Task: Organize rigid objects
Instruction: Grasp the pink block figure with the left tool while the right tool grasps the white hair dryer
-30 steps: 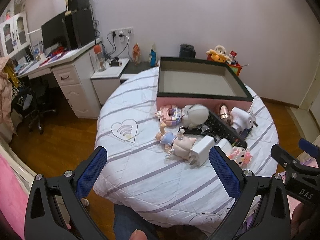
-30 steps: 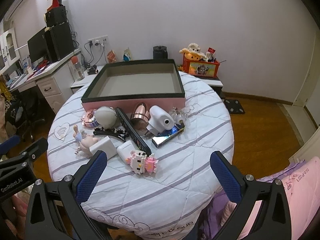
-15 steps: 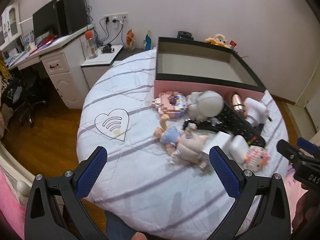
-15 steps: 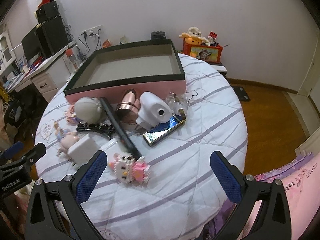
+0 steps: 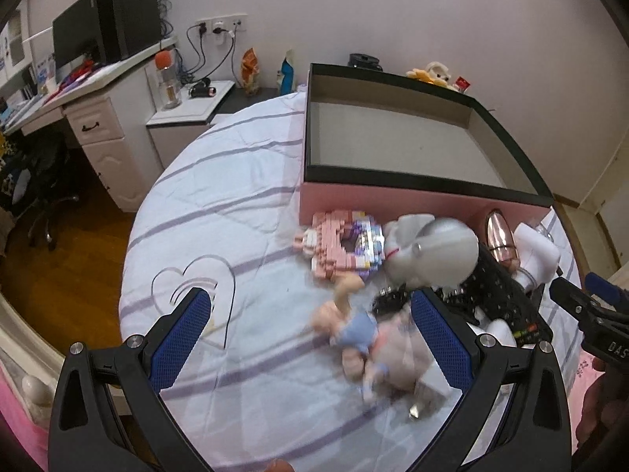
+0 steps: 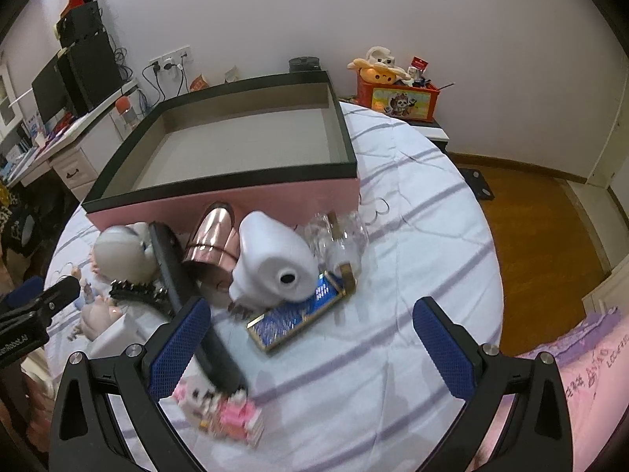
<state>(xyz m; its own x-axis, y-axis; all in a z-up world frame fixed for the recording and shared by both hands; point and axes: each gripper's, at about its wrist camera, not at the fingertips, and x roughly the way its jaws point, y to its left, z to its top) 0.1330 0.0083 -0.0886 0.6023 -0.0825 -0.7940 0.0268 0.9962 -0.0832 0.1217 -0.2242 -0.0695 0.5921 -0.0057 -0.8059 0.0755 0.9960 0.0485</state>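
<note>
A pink box with a black rim [image 5: 424,200] [image 6: 220,196] stands empty on the round bed. In front of it lies a pile of small things. My left gripper [image 5: 310,334] is open above a doll in a blue dress [image 5: 357,330], near a pink block figure [image 5: 342,244] and a grey round-headed toy [image 5: 436,251]. My right gripper [image 6: 310,342] is open over a blue gold-framed case [image 6: 295,314], with a white device [image 6: 275,263], a rose-gold cylinder [image 6: 212,244], a black remote [image 6: 188,295] and a pink block cat [image 6: 224,413] close by.
A clear glass bottle [image 6: 338,244] lies right of the white device. The striped bedcover [image 5: 220,204] reaches a wooden floor [image 6: 542,228]. A white desk with a monitor [image 5: 90,78] stands left; an orange toy crate [image 6: 397,98] sits behind the box.
Both grippers have come forward and lower toward the pile, which now looks much larger. Their jaws stayed wide apart and nothing was picked up.
</note>
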